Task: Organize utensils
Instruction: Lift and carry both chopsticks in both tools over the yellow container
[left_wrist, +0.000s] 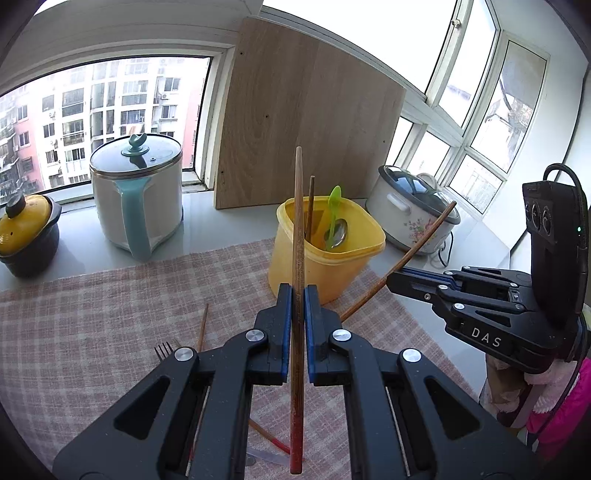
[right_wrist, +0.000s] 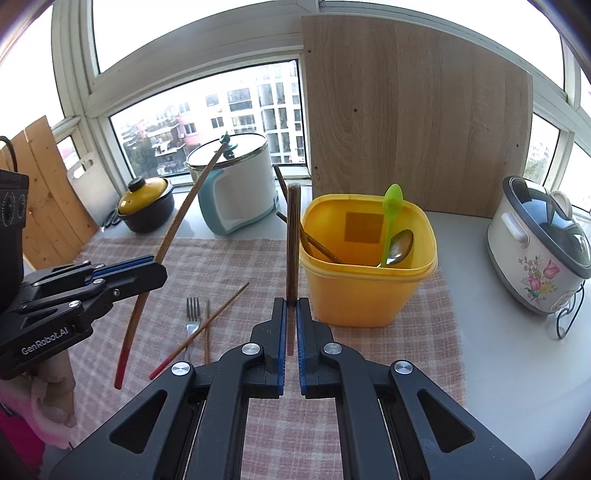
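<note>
A yellow tub stands on the checked cloth and holds a green spoon, a metal spoon and chopsticks. My left gripper is shut on a red-tipped wooden chopstick, held above the cloth left of the tub. My right gripper is shut on another wooden chopstick, just left of the tub's rim. A fork and two chopsticks lie on the cloth.
A white and teal electric pot, a yellow-lidded black pot and a flowered rice cooker stand around the cloth. A wooden board leans against the window behind the tub.
</note>
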